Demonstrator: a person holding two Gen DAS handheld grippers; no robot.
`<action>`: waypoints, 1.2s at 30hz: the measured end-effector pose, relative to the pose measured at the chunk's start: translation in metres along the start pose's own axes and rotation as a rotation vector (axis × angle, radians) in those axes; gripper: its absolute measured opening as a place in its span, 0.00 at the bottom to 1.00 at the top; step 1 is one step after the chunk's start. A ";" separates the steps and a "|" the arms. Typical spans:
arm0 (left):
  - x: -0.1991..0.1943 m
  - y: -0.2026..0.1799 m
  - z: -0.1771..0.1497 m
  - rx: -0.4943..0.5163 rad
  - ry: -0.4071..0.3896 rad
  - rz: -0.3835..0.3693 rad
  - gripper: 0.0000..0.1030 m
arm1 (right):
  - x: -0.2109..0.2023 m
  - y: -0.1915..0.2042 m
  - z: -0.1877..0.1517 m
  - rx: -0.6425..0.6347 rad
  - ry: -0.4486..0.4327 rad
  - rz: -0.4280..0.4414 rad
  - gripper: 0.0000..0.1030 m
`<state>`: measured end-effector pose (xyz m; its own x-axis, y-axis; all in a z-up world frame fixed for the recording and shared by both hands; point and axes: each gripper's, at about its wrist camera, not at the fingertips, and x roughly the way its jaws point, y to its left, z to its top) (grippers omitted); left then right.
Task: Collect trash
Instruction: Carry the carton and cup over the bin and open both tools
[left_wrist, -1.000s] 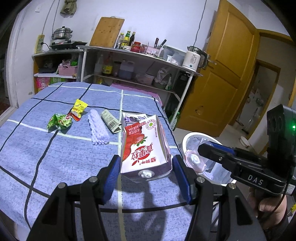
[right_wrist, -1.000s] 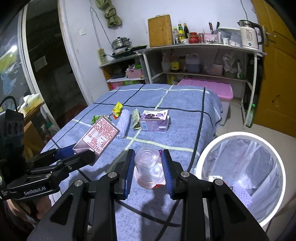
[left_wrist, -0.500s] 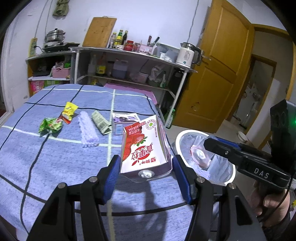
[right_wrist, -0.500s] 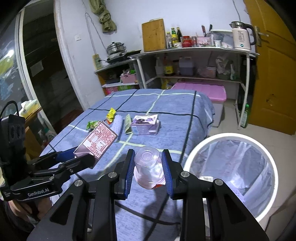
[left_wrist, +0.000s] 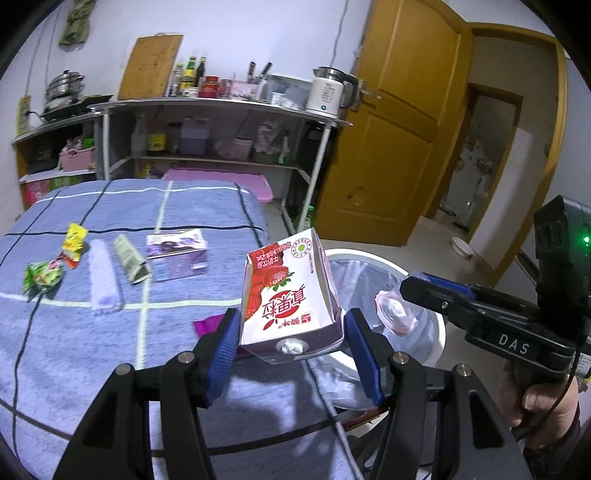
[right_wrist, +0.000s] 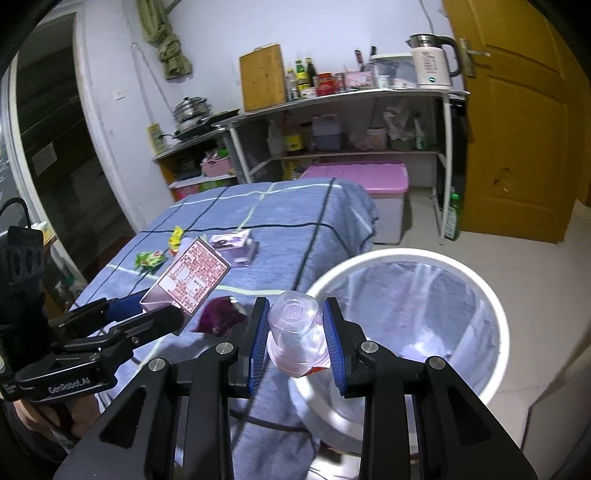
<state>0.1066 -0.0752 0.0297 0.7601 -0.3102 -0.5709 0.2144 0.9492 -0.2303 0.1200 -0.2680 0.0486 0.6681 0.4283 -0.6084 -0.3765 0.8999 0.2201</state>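
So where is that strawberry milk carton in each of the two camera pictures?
Left wrist view: strawberry milk carton at lower centre, clamped between blue pads.
Right wrist view: the carton at left, its printed back showing.
Shared landmark: the white trash bin, right of the carton in both.

White walls, yellow door (left_wrist: 391, 147), metal shelf rack (right_wrist: 332, 122)

We hold our left gripper (left_wrist: 290, 341) tilted downward, its blue pads (left_wrist: 223, 347) pressed against the sides of a milk carton (left_wrist: 286, 301). Our right gripper (right_wrist: 295, 343) also tilts downward, pads (right_wrist: 258, 341) clamped on a clear plastic cup (right_wrist: 295, 332). Our right hand (left_wrist: 543, 398) wraps its handle at the left view's lower right edge.
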 end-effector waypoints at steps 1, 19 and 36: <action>0.003 -0.003 0.001 0.005 0.005 -0.005 0.58 | -0.001 -0.004 0.000 0.005 0.000 -0.005 0.30; 0.061 -0.044 -0.001 0.083 0.110 -0.085 0.58 | 0.001 -0.064 -0.014 0.113 0.032 -0.085 0.30; 0.103 -0.059 -0.003 0.097 0.195 -0.120 0.59 | 0.025 -0.096 -0.026 0.163 0.101 -0.117 0.30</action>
<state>0.1705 -0.1630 -0.0185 0.5948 -0.4165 -0.6875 0.3612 0.9026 -0.2343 0.1559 -0.3459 -0.0072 0.6305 0.3172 -0.7084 -0.1856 0.9478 0.2592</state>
